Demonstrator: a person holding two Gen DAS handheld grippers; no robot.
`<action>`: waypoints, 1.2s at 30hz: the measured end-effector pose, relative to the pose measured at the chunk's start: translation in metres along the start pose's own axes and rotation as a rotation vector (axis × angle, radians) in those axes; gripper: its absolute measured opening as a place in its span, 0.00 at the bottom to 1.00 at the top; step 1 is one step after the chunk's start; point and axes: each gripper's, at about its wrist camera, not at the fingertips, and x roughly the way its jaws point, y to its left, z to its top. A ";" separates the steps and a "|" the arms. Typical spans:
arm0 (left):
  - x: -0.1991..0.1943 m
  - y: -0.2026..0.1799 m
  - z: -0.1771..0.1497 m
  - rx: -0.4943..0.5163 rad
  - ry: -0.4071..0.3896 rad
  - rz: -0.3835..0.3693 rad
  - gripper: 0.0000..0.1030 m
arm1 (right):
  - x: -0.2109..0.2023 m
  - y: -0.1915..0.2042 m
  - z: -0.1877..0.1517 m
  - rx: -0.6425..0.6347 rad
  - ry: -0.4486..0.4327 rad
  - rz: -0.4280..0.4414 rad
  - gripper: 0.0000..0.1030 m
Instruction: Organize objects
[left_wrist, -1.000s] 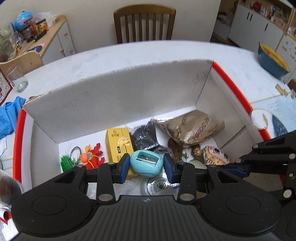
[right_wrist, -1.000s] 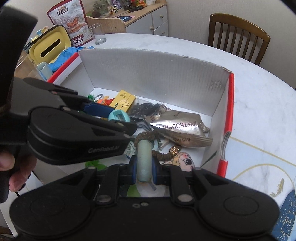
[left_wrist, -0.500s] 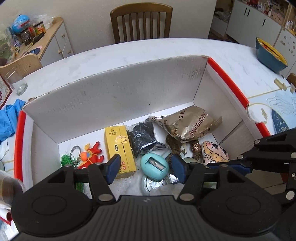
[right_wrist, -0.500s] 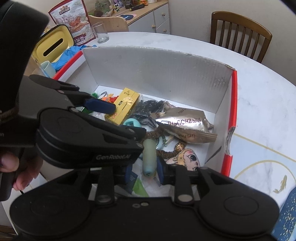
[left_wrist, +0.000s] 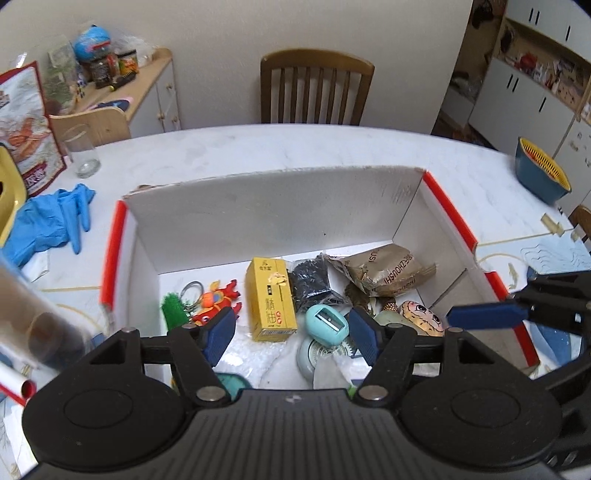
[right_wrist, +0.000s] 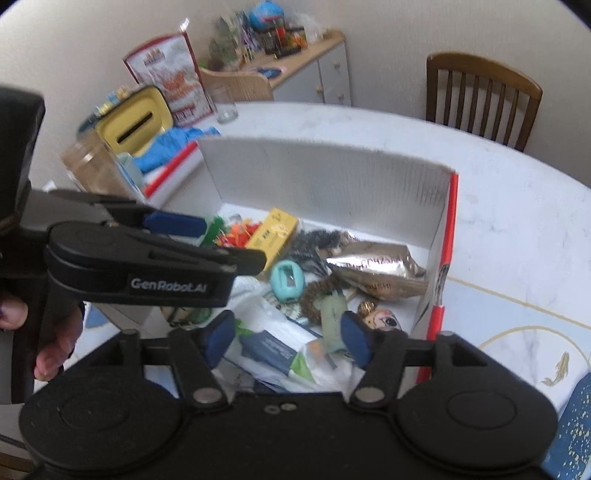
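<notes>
Both grippers hang over the box (left_wrist: 447, 206) on the table (left_wrist: 295, 151): left gripper (left_wrist: 293, 334) and right gripper (right_wrist: 286, 338) jaws are opening, holding nothing; the sharpener (left_wrist: 327, 324) lies below

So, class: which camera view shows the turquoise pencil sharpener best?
The left wrist view: the pencil sharpener lies sharp, blade slot facing up, beside the yellow box. The right wrist view shows it smaller and blurred.

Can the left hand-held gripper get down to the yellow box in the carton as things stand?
Probably yes. The left hand-held gripper, its jaws opening and empty, hangs over the open carton; the yellow box lies uncovered just ahead.
</notes>
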 end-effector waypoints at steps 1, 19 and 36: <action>-0.005 0.001 -0.002 -0.002 -0.007 0.006 0.70 | -0.004 -0.001 0.000 0.006 -0.010 0.003 0.66; -0.083 0.002 -0.028 -0.079 -0.157 -0.006 0.82 | -0.070 0.005 -0.015 -0.001 -0.217 0.077 0.94; -0.124 -0.013 -0.045 -0.108 -0.270 0.019 1.00 | -0.108 0.011 -0.038 -0.082 -0.342 0.027 0.99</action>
